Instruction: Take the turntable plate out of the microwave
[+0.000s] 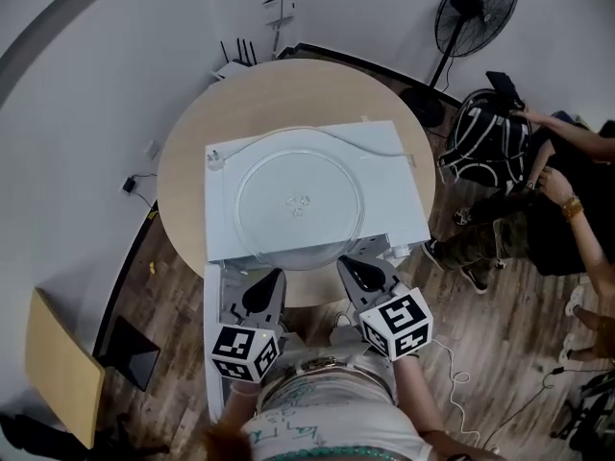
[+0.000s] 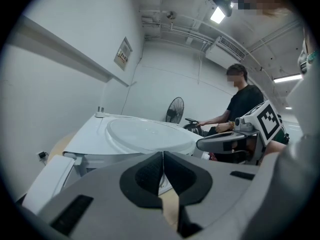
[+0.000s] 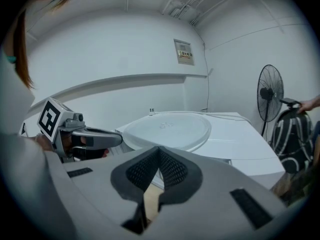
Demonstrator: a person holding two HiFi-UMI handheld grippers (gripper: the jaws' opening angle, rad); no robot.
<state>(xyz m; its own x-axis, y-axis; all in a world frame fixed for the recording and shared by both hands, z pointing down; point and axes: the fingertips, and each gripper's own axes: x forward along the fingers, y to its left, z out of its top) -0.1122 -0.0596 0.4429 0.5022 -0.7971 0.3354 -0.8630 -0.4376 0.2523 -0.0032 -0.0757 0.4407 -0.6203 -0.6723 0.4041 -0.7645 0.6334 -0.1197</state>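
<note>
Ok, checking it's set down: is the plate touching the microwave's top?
Touching. The left gripper view shows the plate lying flat on the microwave, no gap under its rim.

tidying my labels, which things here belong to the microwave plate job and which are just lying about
Job: turntable plate, resting on top of the microwave; left gripper and right gripper, both shut, empty.
Lying about: fan, striped bag.
</note>
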